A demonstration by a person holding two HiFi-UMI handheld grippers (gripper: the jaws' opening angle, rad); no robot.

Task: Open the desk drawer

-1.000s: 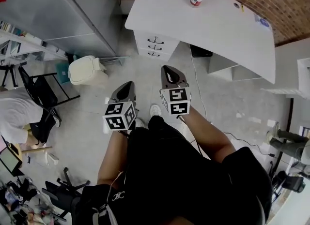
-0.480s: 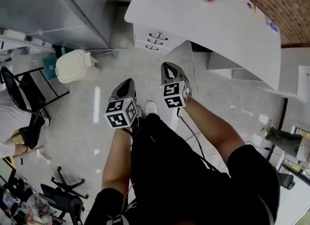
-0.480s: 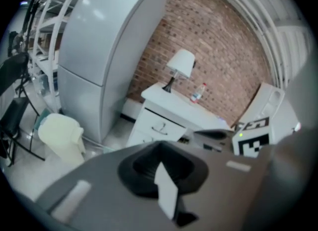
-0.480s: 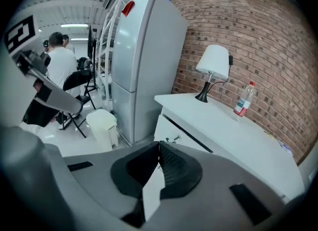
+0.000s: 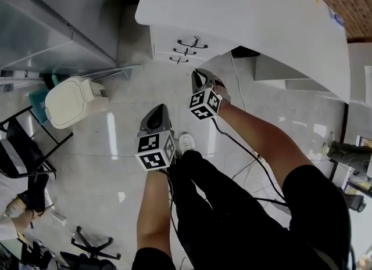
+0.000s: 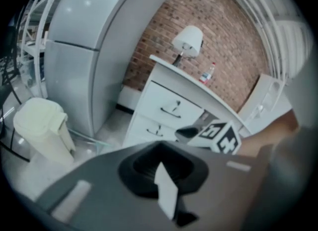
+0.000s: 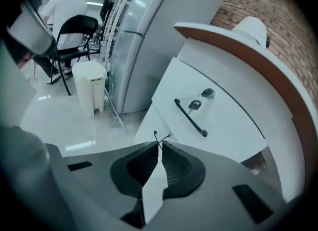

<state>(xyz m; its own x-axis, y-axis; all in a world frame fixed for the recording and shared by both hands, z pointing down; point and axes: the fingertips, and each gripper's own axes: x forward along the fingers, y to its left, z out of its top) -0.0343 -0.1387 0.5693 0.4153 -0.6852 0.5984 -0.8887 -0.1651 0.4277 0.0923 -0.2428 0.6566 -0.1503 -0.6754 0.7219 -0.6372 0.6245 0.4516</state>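
The right forearm stretches forward, bringing the right tongs (image 5: 199, 76) near the white stack of shut drawers with black handles (image 5: 185, 49) under the left edge of the curved white table (image 5: 244, 13), without touching it. Their tips are pressed together, empty. The left tongs (image 5: 160, 110), likewise closed on nothing, sit lower beside the bent left arm.

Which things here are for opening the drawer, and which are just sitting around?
For the job:
desk drawers, drawer handle, right gripper, left gripper.

Just lying about:
white bin, bottle, lamp, black chair.
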